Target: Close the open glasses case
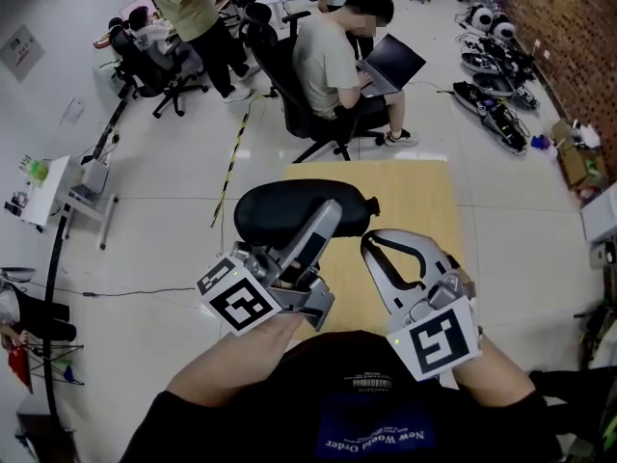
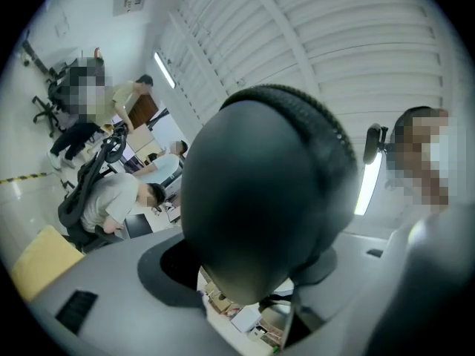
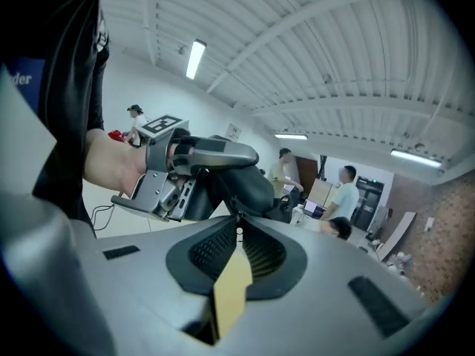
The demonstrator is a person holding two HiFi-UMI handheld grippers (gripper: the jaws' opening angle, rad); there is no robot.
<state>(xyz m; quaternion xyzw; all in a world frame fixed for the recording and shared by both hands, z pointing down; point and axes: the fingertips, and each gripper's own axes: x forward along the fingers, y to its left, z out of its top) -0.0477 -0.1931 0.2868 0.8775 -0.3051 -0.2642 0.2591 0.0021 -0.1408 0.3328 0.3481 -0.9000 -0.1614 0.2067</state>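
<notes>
At the left of the head view, the left gripper [image 1: 323, 222] reaches up and away from the person's body, its marker cube nearest the body. Its claw is clamped on the black glasses case [image 1: 280, 210], with one grey jaw lying across the top of the case near its right half. In the left gripper view the case's rounded dark shell fills the space between the two jaws, and a ribbed zip line runs along its upper rim. The case is held up in the air, lying roughly level, over the near left part of the wooden table [image 1: 415, 201], and its left end hangs out past the table's edge over the pale floor. From the head view the case looks like one closed oval, though its seam cannot be made out there. Just right of the case is the right gripper [image 1: 371, 247], its tips close beside the small nub at the case's right end. In the right gripper view its claw is drawn together at the tips, right up against the case. A tiny pale speck sits at the meeting point, too small to identify.
</notes>
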